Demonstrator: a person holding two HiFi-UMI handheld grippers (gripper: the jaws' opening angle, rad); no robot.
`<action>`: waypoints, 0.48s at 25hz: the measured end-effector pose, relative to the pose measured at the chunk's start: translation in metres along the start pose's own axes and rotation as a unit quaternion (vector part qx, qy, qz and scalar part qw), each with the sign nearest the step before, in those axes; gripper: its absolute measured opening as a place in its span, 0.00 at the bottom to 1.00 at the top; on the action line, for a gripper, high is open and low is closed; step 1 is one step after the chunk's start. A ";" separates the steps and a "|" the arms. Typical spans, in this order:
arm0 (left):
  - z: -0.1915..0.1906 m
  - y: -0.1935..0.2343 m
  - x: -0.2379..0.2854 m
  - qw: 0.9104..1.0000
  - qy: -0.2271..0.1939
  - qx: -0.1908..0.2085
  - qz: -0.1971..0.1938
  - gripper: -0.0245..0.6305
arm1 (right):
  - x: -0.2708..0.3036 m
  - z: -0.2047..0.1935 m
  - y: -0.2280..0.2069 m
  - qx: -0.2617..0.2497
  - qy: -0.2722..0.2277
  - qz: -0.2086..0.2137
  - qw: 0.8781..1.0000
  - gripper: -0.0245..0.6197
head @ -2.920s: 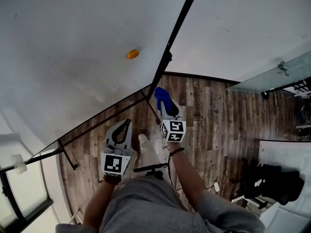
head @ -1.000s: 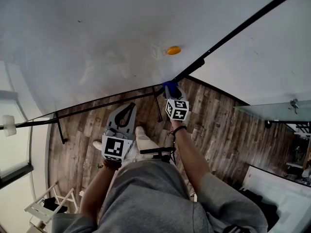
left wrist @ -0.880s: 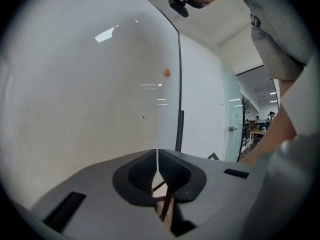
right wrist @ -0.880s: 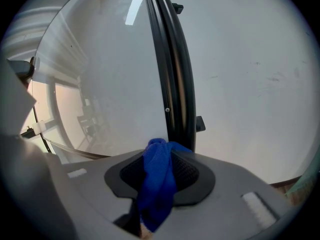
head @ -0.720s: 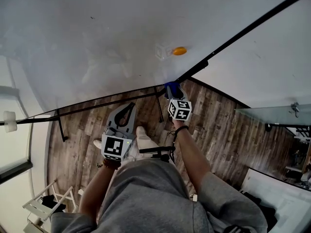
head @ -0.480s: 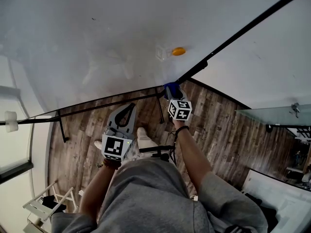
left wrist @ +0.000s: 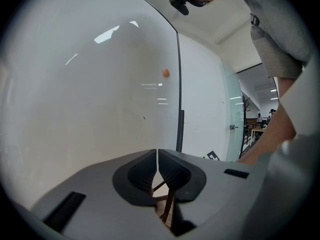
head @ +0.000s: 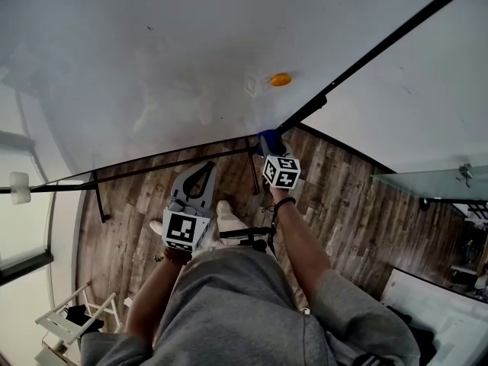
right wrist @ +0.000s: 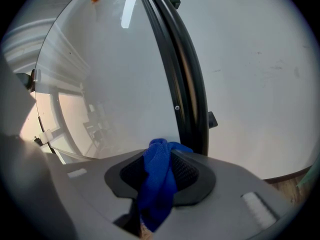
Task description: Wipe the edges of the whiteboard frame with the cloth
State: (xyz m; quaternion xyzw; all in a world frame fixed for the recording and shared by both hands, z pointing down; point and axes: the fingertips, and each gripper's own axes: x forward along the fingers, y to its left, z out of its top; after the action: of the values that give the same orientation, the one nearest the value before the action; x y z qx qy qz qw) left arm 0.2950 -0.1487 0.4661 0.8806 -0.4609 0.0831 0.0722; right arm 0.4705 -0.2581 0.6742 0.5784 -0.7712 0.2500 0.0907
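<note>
The whiteboard [head: 152,59] fills the upper left of the head view, bounded by a black frame [head: 366,48] on its right edge and along its bottom [head: 160,162]. My right gripper [head: 268,140] is shut on a blue cloth [head: 268,137] and presses it at the frame's lower right corner. In the right gripper view the blue cloth [right wrist: 160,181] bulges between the jaws, right beside the black frame [right wrist: 182,79]. My left gripper [head: 197,183] hangs shut and empty below the board's bottom edge; the left gripper view shows its jaws meeting in front of the whiteboard [left wrist: 90,99].
An orange magnet [head: 280,79] sticks to the board above the cloth. A black stand leg [head: 97,200] reaches down to the wooden floor [head: 335,197]. A glass door [head: 438,183] is at the right, a white folding rack [head: 69,326] at the lower left.
Over the frames my right gripper has slid the cloth down the right frame edge to the lower corner, where it stays. The left gripper has kept its place.
</note>
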 end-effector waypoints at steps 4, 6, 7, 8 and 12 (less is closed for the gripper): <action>0.001 0.002 0.000 1.000 0.003 0.007 0.001 0.07 | 0.002 -0.001 0.005 -0.001 0.009 0.011 1.000 0.24; 0.003 0.002 0.000 1.000 0.002 0.010 0.000 0.07 | 0.002 -0.002 0.007 -0.001 0.013 0.015 1.000 0.24; 0.005 0.002 0.000 1.000 0.001 0.013 0.000 0.07 | 0.002 -0.003 0.008 -0.001 0.014 0.018 1.000 0.24; 0.007 0.003 0.000 1.000 0.000 0.015 -0.001 0.07 | 0.002 -0.003 0.010 -0.003 0.016 0.021 1.000 0.24; 0.011 0.005 0.001 1.000 -0.001 0.019 0.000 0.07 | 0.005 -0.006 0.016 -0.007 0.022 0.030 0.999 0.24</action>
State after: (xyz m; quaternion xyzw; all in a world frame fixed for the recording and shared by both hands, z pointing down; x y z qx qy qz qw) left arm 0.2922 -0.1547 0.4562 0.8820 -0.4592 0.0908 0.0544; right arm 0.4528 -0.2560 0.6770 0.5491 -0.7874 0.2601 0.1040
